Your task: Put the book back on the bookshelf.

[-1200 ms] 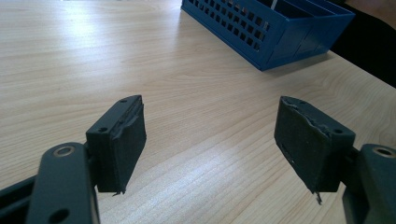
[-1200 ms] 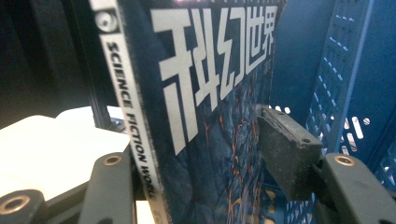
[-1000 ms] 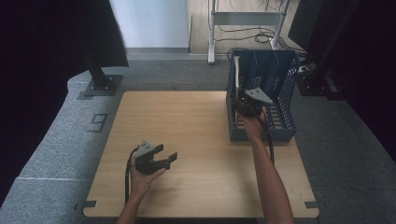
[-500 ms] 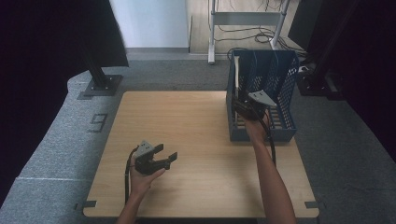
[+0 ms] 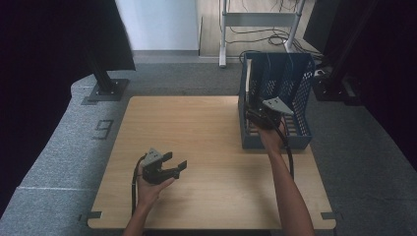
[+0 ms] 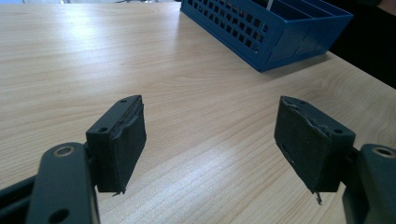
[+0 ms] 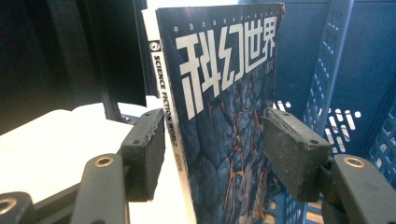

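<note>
Right gripper (image 7: 212, 154) fingers (image 7: 292, 156) spread to either side of a magazine (image 7: 219, 112), pads just off its covers, having just been opening. Magazine stands upright in the blue file rack (image 5: 295, 93) at the far right of the counter (image 5: 196, 128), in its left slot; other slots hard to read. Left gripper (image 6: 210, 144) low over the near left of the counter, fingers spread, nothing between them. Step looks like letting go after slotting the magazine. Next move likely calls for a straight pull-back without brushing the cover, or the magazine could tip
</note>
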### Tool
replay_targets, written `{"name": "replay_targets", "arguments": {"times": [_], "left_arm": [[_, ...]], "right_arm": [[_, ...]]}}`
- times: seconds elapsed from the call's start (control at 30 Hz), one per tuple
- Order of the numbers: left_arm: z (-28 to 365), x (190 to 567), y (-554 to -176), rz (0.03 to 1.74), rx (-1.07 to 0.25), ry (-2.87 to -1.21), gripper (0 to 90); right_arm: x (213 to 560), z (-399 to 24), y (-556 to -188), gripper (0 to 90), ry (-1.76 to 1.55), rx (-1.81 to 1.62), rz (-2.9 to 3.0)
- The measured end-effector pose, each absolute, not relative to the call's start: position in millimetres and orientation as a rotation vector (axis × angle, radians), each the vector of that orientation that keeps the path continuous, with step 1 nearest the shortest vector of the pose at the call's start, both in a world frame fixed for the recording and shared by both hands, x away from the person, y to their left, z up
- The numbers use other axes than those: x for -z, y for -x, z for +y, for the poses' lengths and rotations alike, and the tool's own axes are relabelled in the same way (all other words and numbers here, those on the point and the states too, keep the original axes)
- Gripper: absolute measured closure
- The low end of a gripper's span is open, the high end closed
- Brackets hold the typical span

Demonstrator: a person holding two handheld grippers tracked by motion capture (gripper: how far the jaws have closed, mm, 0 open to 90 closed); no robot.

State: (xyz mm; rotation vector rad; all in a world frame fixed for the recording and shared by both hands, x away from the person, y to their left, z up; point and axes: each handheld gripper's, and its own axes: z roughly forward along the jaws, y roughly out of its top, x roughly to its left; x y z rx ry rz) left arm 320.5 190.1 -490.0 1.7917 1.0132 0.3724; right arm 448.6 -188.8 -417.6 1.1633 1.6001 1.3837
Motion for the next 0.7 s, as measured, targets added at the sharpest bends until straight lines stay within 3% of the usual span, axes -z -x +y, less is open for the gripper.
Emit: {"name": "replay_targets", "arguments": {"times": [0.7], "left_arm": [[185,492,-320,1.006,-0.374,-1.808,24.9]], "right_arm": [[431,-198,-404,39.5,-1.104,-1.459,1.663]]}}
